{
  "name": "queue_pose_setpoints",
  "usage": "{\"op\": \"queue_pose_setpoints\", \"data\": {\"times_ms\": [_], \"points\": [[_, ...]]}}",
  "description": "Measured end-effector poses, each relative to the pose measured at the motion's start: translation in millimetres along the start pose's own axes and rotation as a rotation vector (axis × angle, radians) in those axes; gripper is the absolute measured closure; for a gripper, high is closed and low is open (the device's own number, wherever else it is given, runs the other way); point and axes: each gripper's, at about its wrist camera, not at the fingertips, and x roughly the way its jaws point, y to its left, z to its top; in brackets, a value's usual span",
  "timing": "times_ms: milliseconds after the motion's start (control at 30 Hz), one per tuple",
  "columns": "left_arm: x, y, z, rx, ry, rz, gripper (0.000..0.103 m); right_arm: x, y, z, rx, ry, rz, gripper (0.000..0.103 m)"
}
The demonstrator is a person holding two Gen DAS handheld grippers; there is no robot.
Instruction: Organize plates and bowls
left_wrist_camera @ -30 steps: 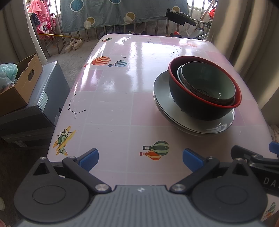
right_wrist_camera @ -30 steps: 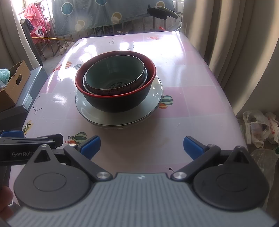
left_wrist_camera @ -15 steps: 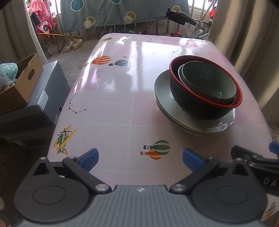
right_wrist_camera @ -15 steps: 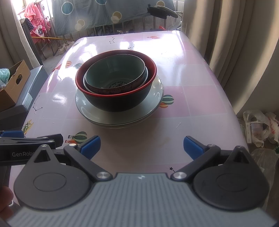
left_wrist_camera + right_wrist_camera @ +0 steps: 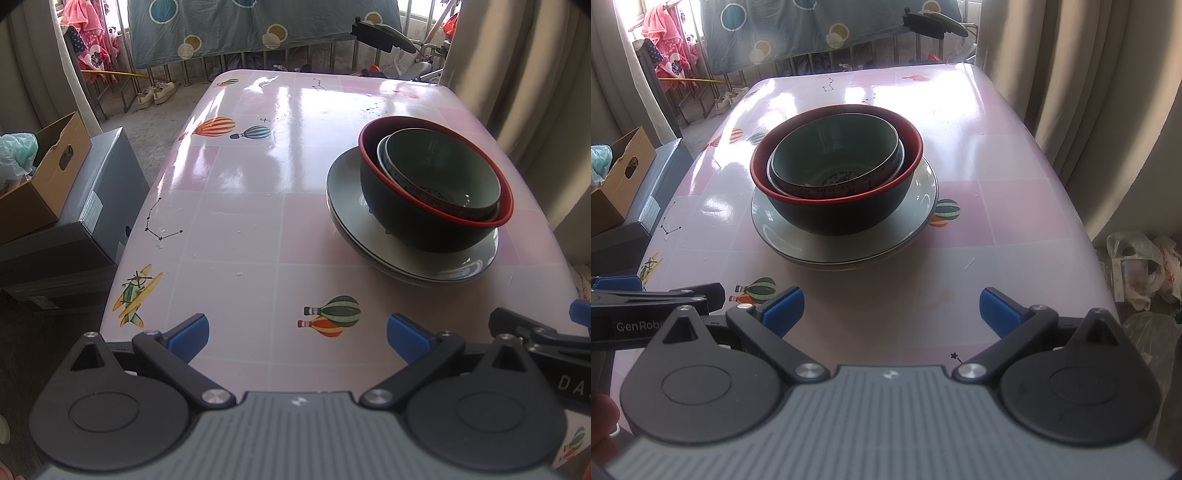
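Note:
A stack stands on the pink table: grey plates (image 5: 373, 221) (image 5: 908, 229) at the bottom, a black bowl with a red rim (image 5: 428, 218) (image 5: 834, 210) on them, and smaller green bowls (image 5: 443, 170) (image 5: 834, 151) nested inside. My left gripper (image 5: 297, 336) is open and empty near the table's front edge, left of the stack. My right gripper (image 5: 891, 308) is open and empty, in front of the stack and apart from it. The left gripper's fingers (image 5: 665, 295) show at the left of the right wrist view.
The table (image 5: 240, 206) has balloon prints. A cardboard box (image 5: 40, 177) on a grey case (image 5: 92, 221) stands left of the table. Curtains (image 5: 1089, 92) hang at the right, plastic bags (image 5: 1137, 266) lie on the floor there. Railings and laundry are behind.

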Motion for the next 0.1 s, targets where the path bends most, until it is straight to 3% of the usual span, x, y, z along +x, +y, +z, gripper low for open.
{"op": "queue_pose_setpoints", "data": {"times_ms": [100], "points": [[0.3, 0.4, -0.2, 0.002, -0.001, 0.001, 0.000, -0.1, -0.4, 0.1, 0.000, 0.001, 0.000, 0.001]]}}
